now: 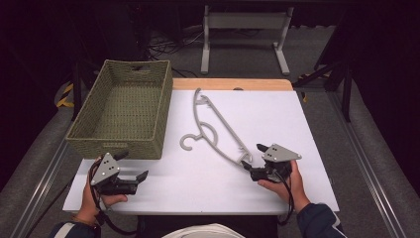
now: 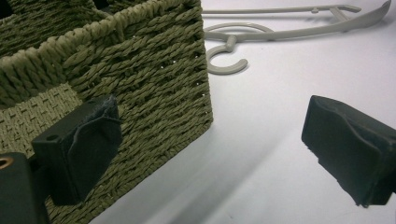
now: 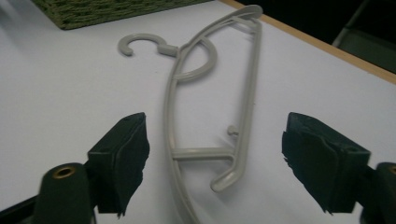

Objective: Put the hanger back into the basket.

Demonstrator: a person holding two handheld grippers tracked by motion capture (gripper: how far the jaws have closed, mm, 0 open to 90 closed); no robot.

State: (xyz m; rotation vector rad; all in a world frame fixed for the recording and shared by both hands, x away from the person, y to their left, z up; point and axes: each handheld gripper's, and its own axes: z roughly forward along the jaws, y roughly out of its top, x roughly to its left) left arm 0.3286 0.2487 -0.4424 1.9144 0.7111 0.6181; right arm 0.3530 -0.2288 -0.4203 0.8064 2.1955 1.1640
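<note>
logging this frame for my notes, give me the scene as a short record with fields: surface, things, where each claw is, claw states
surface: white table
basket: green woven basket, at the table's left, nothing seen inside
hanger: grey hanger, flat on the table right of the basket, apart from it
left claw: left claw, open, holds nothing, by the basket's near corner
right claw: right claw, open, jaws either side of the hanger's near end, not pressing on it
likely next: right claw closes on the hanger
</note>
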